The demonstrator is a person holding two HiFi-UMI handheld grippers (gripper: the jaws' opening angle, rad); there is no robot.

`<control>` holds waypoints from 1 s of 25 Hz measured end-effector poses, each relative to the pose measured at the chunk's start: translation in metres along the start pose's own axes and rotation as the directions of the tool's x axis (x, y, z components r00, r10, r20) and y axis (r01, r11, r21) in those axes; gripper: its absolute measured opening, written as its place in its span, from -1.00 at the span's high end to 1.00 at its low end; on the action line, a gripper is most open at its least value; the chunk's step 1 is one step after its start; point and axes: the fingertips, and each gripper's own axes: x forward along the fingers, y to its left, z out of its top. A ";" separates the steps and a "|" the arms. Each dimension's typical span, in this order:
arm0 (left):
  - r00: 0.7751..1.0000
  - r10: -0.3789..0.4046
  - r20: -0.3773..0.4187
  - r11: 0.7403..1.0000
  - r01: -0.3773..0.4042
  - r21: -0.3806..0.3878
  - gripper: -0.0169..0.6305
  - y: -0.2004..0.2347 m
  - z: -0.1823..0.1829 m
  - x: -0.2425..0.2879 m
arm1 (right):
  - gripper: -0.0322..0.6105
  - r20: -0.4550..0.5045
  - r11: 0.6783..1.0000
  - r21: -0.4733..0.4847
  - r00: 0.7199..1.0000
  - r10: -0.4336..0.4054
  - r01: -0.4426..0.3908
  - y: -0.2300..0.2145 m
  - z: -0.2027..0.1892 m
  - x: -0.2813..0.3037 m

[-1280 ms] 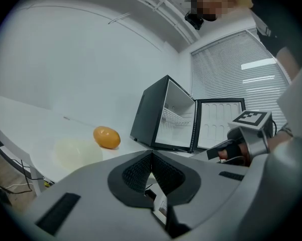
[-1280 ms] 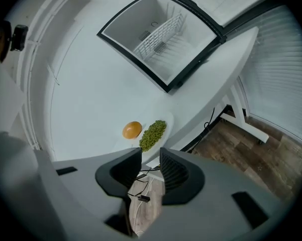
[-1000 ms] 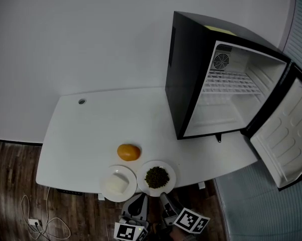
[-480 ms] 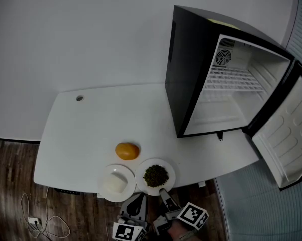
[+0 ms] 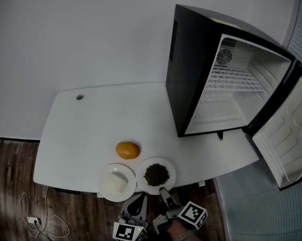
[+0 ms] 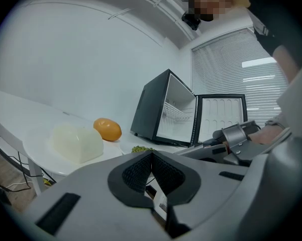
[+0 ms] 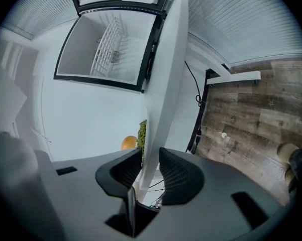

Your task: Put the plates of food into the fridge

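Left gripper [image 6: 152,154] level, fingers together; right gripper [image 7: 150,150] on its side, fingers slightly apart.

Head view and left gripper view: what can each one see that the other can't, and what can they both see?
Only the head view shows the black-and-white square marker cubes on both tongs and the round fan grille inside the open black fridge. Only the left gripper view shows the ceiling and the left tongs closed, holding nothing. Both show the round orange fruit, the pale block on a white plate, the green food and that fridge.
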 end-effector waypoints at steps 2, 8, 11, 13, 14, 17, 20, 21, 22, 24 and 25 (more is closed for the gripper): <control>1.000 -0.002 0.004 1.000 0.002 -0.003 0.92 -0.001 0.001 0.000 | 0.62 0.001 1.000 0.019 1.000 0.000 0.000 -0.001 0.000 0.000; 1.000 -0.009 0.007 1.000 0.009 -0.008 0.92 -0.002 0.002 -0.001 | 0.80 -0.001 0.999 -0.002 0.999 0.047 -0.047 0.009 0.001 -0.003; 1.000 -0.010 0.007 1.000 0.010 -0.009 0.92 -0.004 0.003 -0.001 | 0.81 0.002 0.999 0.014 0.999 0.044 -0.044 0.007 0.000 -0.006; 1.000 -0.011 0.006 1.000 0.011 -0.012 0.92 -0.005 0.002 -0.002 | 0.82 0.005 0.998 0.025 0.998 0.059 -0.059 0.008 -0.001 -0.008; 1.000 -0.011 0.006 1.000 0.011 -0.012 0.92 -0.005 0.002 -0.002 | 0.82 0.007 0.997 0.035 0.998 0.065 -0.065 0.008 -0.002 -0.010; 1.000 -0.014 0.003 1.000 0.014 -0.009 0.92 -0.007 0.000 -0.004 | 0.84 0.013 0.996 0.042 0.997 0.073 -0.074 0.007 -0.004 -0.015; 1.000 -0.017 -0.002 1.000 0.017 -0.004 0.92 -0.008 0.000 -0.005 | 0.84 0.016 0.997 0.036 0.997 0.071 -0.072 0.007 -0.004 -0.018; 1.000 -0.017 -0.003 1.000 0.017 -0.005 0.92 -0.008 0.000 -0.005 | 0.84 0.018 0.997 0.033 0.997 0.073 -0.074 0.008 -0.003 -0.018; 1.000 -0.018 -0.003 1.000 0.018 -0.005 0.92 -0.009 0.000 -0.006 | 0.84 0.020 0.997 0.030 0.997 0.075 -0.076 0.009 -0.003 -0.019; 1.000 -0.020 -0.004 1.000 0.020 -0.005 0.92 -0.010 0.000 -0.006 | 0.84 0.023 0.997 0.033 0.997 0.070 -0.071 0.008 -0.003 -0.021; 1.000 -0.021 -0.005 1.000 0.021 -0.004 0.92 -0.010 0.001 -0.007 | 0.84 0.025 0.997 0.033 0.997 0.066 -0.067 0.008 -0.002 -0.021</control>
